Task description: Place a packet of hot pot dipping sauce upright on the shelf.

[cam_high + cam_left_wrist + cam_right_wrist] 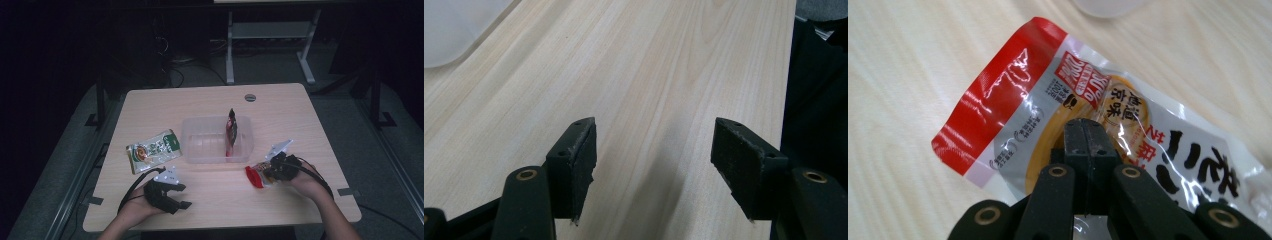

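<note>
Black fingers of the right gripper (1089,132) are clamped shut on a red-and-clear snack packet (1048,105), pinching it mid-body so the red end sticks out toward frame left. High view: same packet (256,175) sits lower right of centre on the counter (280,107), just below the clear plastic bin (197,145). Likely headed there, since a dark red packet (231,131) already stands on edge at the bin's right side. Left gripper (181,196), lower left, has fingers (576,160) spread with nothing between, parked over bare wood. Green snack packet (153,149) lies flat left of the bin, probably next.
</note>
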The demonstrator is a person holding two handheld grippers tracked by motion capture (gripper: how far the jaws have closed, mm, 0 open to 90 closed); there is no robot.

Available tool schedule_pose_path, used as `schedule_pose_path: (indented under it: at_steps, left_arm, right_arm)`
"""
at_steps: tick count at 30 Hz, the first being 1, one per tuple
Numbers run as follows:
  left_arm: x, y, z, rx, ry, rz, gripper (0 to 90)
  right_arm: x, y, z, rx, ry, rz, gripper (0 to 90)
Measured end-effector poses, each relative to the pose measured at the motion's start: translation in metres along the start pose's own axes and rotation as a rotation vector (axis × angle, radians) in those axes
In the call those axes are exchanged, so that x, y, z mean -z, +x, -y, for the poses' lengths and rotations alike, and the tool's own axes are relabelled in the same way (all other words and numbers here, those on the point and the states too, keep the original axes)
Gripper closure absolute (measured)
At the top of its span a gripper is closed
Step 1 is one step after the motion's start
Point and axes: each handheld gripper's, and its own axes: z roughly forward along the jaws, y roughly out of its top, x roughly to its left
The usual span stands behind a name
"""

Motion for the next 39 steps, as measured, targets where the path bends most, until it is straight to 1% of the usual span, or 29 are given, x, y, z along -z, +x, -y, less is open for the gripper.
schedule_pose_path:
  at_steps: [1,2,3,5,6,10,11,13,16,17,23,24,25,26,28,32,35,37,39]
  left_arm:
    - [0.0,0.0,0.0,0.001,0.0,0.001,34.5]
    - [0.0,0.0,0.0,0.001,0.001,0.002,34.5]
    - [0.0,0.0,0.0,0.002,-0.001,0.002,34.5]
    - [0.001,0.0,0.0,-0.001,0.0,0.001,34.5]
    - [0.001,0.0,0.0,-0.002,0.0,0.001,34.5]
    - [0.0,0.0,0.0,0.002,-0.001,0.003,34.5]
    - [0.0,0.0,0.0,0.001,-0.005,0.002,34.5]
    - [0.0,-0.001,0.0,-0.002,-0.001,0.002,34.5]
    - [0.0,0.0,-0.001,-0.006,0.003,0.003,34.5]
    - [0.0,0.0,-0.001,-0.006,0.003,0.004,34.5]
    - [0.0,0.0,-0.001,-0.009,0.003,0.003,34.5]
    - [-0.001,0.0,-0.001,-0.01,0.002,0.004,34.5]
    - [-0.001,0.0,-0.001,-0.009,0.002,0.004,34.5]
    - [-0.001,0.0,-0.001,-0.011,0.001,0.004,34.5]
    - [-0.001,-0.001,-0.001,-0.005,0.0,0.005,34.5]
    - [-0.001,-0.001,-0.002,-0.014,0.005,0.006,34.5]
    - [-0.001,-0.002,-0.003,-0.012,-0.008,0.006,34.5]
    - [-0.001,-0.002,-0.005,-0.011,-0.027,0.005,34.6]
    - [-0.001,-0.001,-0.009,-0.011,-0.049,0.015,35.6]
  right_arm:
    - [-0.001,0.002,-0.001,0.022,0.005,0.001,90.0]
    - [-0.001,0.005,-0.003,0.031,0.011,-0.008,90.0]
    - [-0.002,0.006,-0.004,0.058,0.006,-0.011,90.0]
    - [-0.004,0.011,-0.006,0.082,0.005,-0.03,90.0]
    - [-0.004,0.014,-0.007,0.086,0.003,-0.042,90.0]
    - [-0.009,0.025,-0.014,0.125,0.004,-0.051,90.0]
    - [-0.01,0.029,-0.017,0.127,0.005,-0.057,90.0]
    - [-0.013,0.034,-0.021,0.153,0.001,-0.064,90.0]
    - [-0.018,0.043,-0.029,0.18,-0.008,-0.093,90.0]
    - [-0.019,0.046,-0.031,0.183,-0.009,-0.099,90.0]
    - [-0.028,0.062,-0.044,0.242,-0.023,-0.135,90.0]
    - [-0.029,0.064,-0.046,0.243,-0.023,-0.137,90.0]
    - [-0.031,0.066,-0.048,0.259,-0.03,-0.146,90.0]
    - [-0.031,0.068,-0.049,0.256,-0.029,-0.149,90.0]
    - [-0.034,0.072,-0.053,0.268,-0.035,-0.166,90.0]
    - [-0.038,0.079,-0.059,0.298,-0.042,-0.189,90.0]
    - [-0.039,0.081,-0.061,0.303,-0.049,-0.196,90.0]
    - [-0.036,0.079,-0.06,0.297,-0.055,-0.203,90.0]
    - [-0.03,0.077,-0.058,0.274,-0.081,-0.209,89.9]
